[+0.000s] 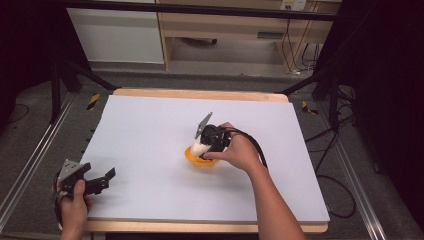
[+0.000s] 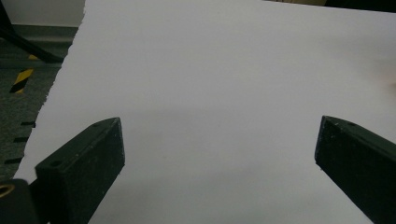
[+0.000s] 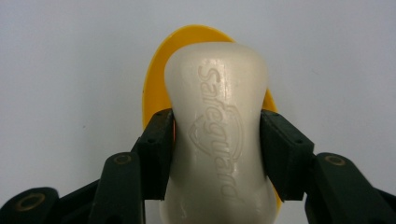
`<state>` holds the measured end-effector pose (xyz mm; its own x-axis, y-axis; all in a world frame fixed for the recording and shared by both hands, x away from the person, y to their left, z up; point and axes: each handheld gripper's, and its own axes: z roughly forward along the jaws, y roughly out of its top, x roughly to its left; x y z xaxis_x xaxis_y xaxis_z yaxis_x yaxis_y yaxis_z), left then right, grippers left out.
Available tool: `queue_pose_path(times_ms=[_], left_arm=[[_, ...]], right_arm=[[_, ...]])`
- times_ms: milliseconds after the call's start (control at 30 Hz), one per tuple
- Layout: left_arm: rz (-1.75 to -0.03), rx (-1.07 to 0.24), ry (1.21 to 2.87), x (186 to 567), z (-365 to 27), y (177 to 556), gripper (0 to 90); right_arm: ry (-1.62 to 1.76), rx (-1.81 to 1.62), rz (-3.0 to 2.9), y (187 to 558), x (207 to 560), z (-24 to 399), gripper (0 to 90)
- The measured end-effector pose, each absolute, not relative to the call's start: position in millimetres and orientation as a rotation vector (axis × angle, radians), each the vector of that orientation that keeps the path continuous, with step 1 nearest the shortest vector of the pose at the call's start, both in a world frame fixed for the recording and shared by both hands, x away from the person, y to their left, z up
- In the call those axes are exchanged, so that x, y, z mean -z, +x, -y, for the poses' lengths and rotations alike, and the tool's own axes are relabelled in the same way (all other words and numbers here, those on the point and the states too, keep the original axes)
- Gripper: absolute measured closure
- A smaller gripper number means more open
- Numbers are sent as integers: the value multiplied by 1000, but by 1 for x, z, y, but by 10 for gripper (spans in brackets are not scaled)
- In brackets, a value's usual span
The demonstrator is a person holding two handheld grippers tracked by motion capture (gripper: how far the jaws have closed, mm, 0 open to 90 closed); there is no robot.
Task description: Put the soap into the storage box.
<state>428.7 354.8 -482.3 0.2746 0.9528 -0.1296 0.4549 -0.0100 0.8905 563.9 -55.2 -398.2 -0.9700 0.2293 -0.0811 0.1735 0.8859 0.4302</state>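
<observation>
A: What does the right gripper (image 3: 217, 140) have?

B: Its jaws are clenched on the waist of a white soap bar (image 3: 219, 135), one pad on each long side, with the embossed face toward the camera. The bar sits over a yellow dish (image 3: 154, 88); I cannot tell whether it touches the dish or hangs just above.

A: Where is that on the table?

B: Near the middle of the white table sheet (image 1: 150, 130), in the high view. My guess is the soap is going into the dish or coming out.

A: How to do it well?

B: Keep the bar level and centred over the dish, move straight up or down, and squeeze gently; soap likely slips.

A: And the left gripper (image 1: 95, 181)?

B: Released, jaws wide apart, holding nothing, at the near left corner.
</observation>
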Motion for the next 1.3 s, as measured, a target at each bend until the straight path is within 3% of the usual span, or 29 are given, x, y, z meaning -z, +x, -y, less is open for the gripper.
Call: queue_pose_path(times_ms=[333, 500, 900, 1300], left_arm=[[-1324, -674, 1618, 482, -355, 429, 10], [-1324, -675, 1619, 482, -355, 429, 10], [-1322, -680, 1625, 482, -355, 429, 10], [-1322, -679, 1622, 482, -354, 429, 10]], right_arm=[[356, -633, -2911, 567, 402, 57, 485], [453, -672, -2923, 570, 401, 61, 378], [542, -775, -2884, 565, 394, 84, 334], [709, -839, -2797, 554, 398, 121, 214]])
